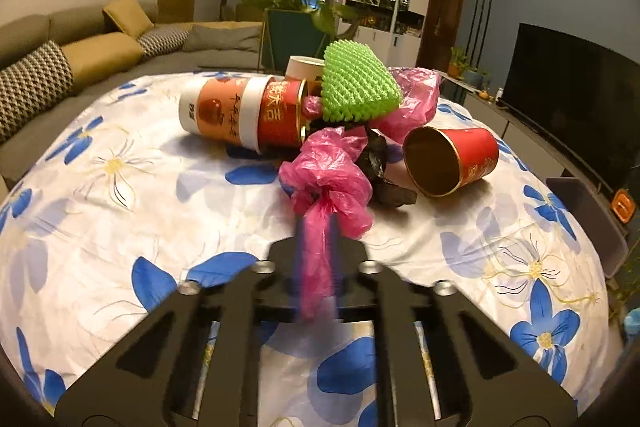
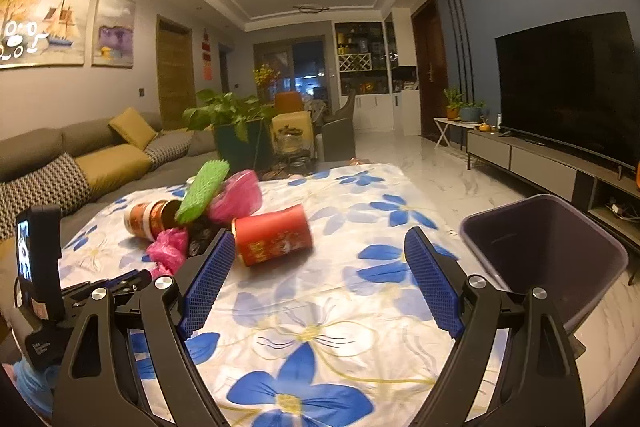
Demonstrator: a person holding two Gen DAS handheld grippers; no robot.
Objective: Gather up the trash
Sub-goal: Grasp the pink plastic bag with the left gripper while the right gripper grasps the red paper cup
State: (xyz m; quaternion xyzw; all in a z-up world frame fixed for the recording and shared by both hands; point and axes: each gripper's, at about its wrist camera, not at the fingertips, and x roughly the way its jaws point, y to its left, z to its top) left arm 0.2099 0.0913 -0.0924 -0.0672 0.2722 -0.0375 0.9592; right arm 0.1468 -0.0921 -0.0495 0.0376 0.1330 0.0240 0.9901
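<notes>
You are pinching a twist of the pink plastic bag (image 1: 326,183) in your left hand-held gripper (image 1: 316,259), its jaws clamped on the plastic; the rest of the bag is lying on the flowered counter (image 1: 120,211) among the cups. Lift slowly so the green foam net (image 1: 358,85) and red cup (image 1: 452,159) are not dragged along; the bin (image 2: 548,251) is waiting beside the counter. Your right hand-held gripper (image 2: 320,267) is hanging spread apart and empty. The black lump under the bag is hard to identify.

red cup (image 1: 280,115): "大吉" | white-orange cup (image 1: 218,111): Chinese script, unreadable
</notes>
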